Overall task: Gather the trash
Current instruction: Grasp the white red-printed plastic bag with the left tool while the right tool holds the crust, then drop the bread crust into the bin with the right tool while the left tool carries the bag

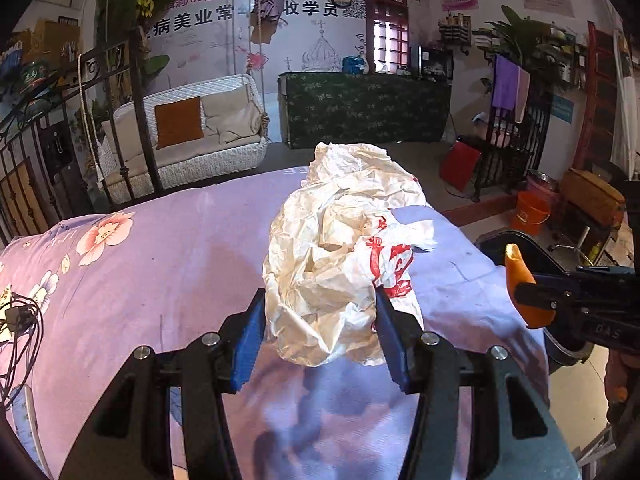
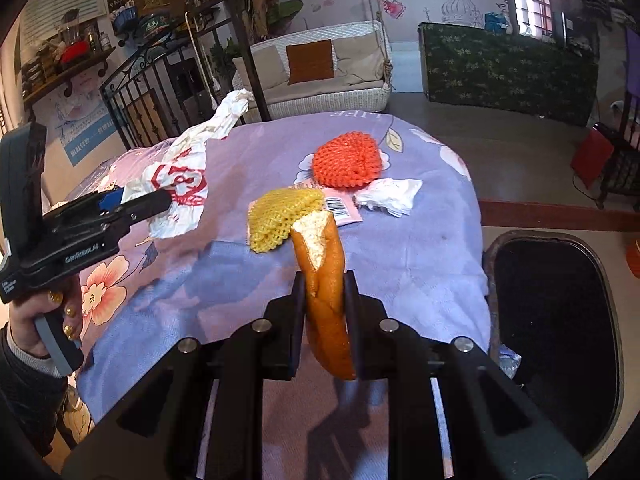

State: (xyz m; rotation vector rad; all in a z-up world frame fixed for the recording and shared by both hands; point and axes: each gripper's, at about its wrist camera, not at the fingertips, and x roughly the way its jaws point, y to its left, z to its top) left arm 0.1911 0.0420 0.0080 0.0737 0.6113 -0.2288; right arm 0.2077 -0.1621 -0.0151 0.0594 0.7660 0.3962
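Note:
My left gripper (image 1: 320, 304) is shut on a crumpled white plastic bag with red print (image 1: 340, 248) and holds it above the purple floral tablecloth (image 1: 168, 256); the bag also shows in the right wrist view (image 2: 180, 184). My right gripper (image 2: 325, 280) is shut on a bitten orange bread stick (image 2: 324, 280), also visible in the left wrist view (image 1: 520, 284). On the cloth lie a yellow foam net (image 2: 280, 216), an orange-red foam net (image 2: 346, 160), a crumpled white tissue (image 2: 388, 196) and a pink barcode wrapper (image 2: 340, 210).
A black trash bin (image 2: 556, 332) stands open on the floor at the table's right edge. A black cable (image 1: 20, 320) lies at the table's left. A white wicker sofa (image 1: 192, 140), an iron railing (image 1: 40, 152) and an orange bucket (image 1: 528, 212) stand beyond.

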